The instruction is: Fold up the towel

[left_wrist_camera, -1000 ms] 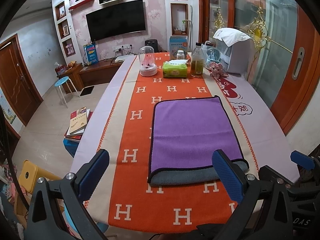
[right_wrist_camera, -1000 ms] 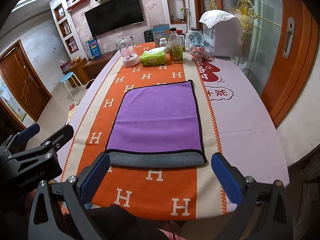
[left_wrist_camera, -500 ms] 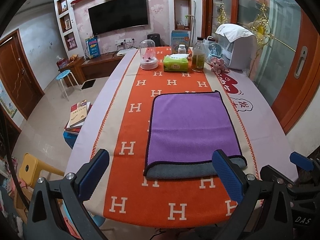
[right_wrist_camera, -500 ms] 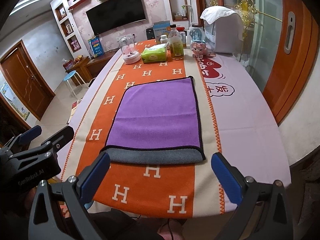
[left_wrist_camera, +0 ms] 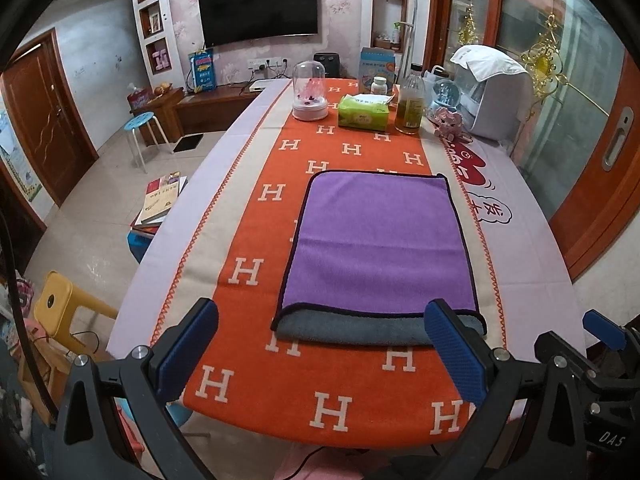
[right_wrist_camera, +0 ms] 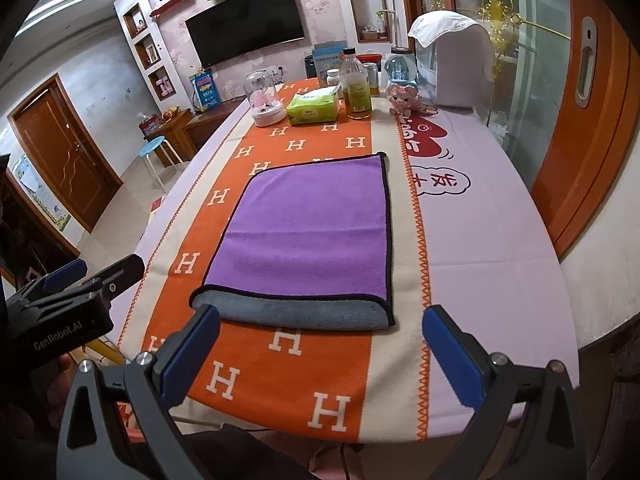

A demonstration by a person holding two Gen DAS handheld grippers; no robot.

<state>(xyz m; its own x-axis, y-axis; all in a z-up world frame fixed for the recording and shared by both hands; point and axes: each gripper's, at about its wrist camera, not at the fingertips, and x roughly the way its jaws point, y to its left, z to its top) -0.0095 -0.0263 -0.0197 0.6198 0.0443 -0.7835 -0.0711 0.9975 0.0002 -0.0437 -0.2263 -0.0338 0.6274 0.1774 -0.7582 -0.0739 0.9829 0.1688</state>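
A purple towel [left_wrist_camera: 380, 236] with a black hem lies folded flat on the orange table runner [left_wrist_camera: 256, 356]; its grey underside shows along the near fold [left_wrist_camera: 360, 330]. It also shows in the right wrist view [right_wrist_camera: 316, 220]. My left gripper [left_wrist_camera: 324, 352] is open and empty, held back above the table's near edge, short of the towel. My right gripper [right_wrist_camera: 320, 354] is open and empty, also near the front edge. The right gripper's body shows at the left view's lower right [left_wrist_camera: 600, 360], and the left gripper's body shows at the right view's left [right_wrist_camera: 68, 300].
At the far end stand a glass dome [left_wrist_camera: 309, 92], a green tissue pack [left_wrist_camera: 363, 111], a bottle [left_wrist_camera: 410, 100], a pink toy [left_wrist_camera: 448, 122] and a covered appliance [left_wrist_camera: 492, 92]. Stools [left_wrist_camera: 60, 304] and books [left_wrist_camera: 162, 200] are on the floor at left.
Both grippers have drawn back and up from the table; the towel now looks farther away. The towel has not moved. Both grippers stay open.
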